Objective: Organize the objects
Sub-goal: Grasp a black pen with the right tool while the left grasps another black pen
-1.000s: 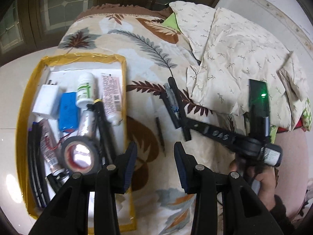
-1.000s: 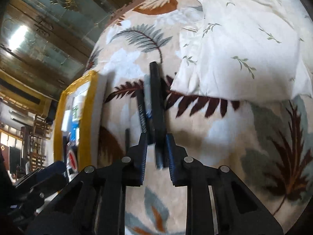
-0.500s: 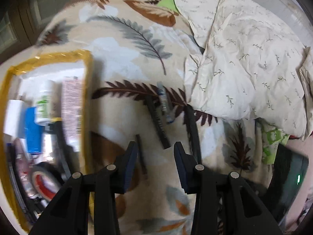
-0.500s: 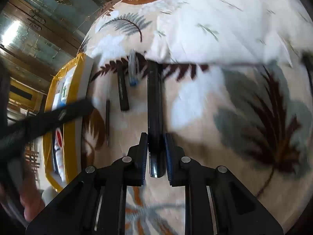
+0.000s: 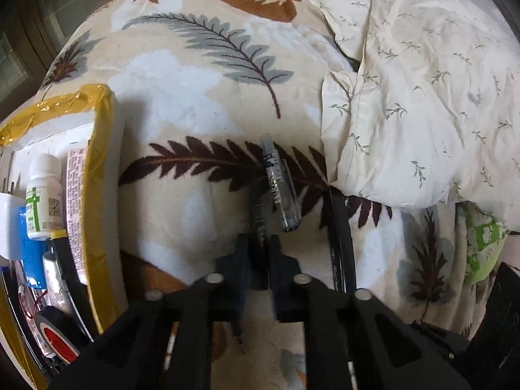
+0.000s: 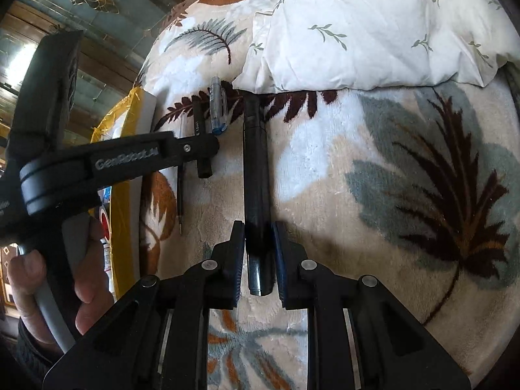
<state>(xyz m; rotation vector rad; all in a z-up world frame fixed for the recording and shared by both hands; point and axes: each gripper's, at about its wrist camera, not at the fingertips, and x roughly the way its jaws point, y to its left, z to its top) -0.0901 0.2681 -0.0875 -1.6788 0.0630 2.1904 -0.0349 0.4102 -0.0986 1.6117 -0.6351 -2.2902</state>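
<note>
Bedding: a blanket (image 5: pixel 182 104) printed with fern leaves is covering the bed, with a cream pillow (image 5: pixel 422 97) lying toward its far right corner.

Storage: a yellow-rimmed box (image 5: pixel 100 175) is sitting at the blanket's left edge, already holding a white bottle (image 5: pixel 44 195), a printed tube (image 5: pixel 75 208), a blue pack (image 5: pixel 31 260) and a roll of tape (image 5: pixel 57 338).

Items still lying loose, grouped mid-blanket between box and pillow:
- short black pen (image 5: pixel 259 221), nearest the box of the thicker items;
- clear pen (image 5: pixel 279 188), just beside it on the pillow side;
- long black marker (image 6: pixel 255 178), further toward the pillow;
- thin refill (image 6: pixel 180 188), closest to the box.

Left gripper (image 5: pixel 258 253): its jaws are closing around the short black pen, whose near end is lying between them.

Right gripper (image 6: pixel 258 250): its pads are clamping the near end of the long black marker, which is still resting along the blanket.

Progress: judged partway; several things are boxed, four are remaining outside.

Change from a second ago: the left gripper was hovering wide apart over the box edge and bare blanket; it is now lower and across at the pens. The right gripper has narrowed onto the marker.
</note>
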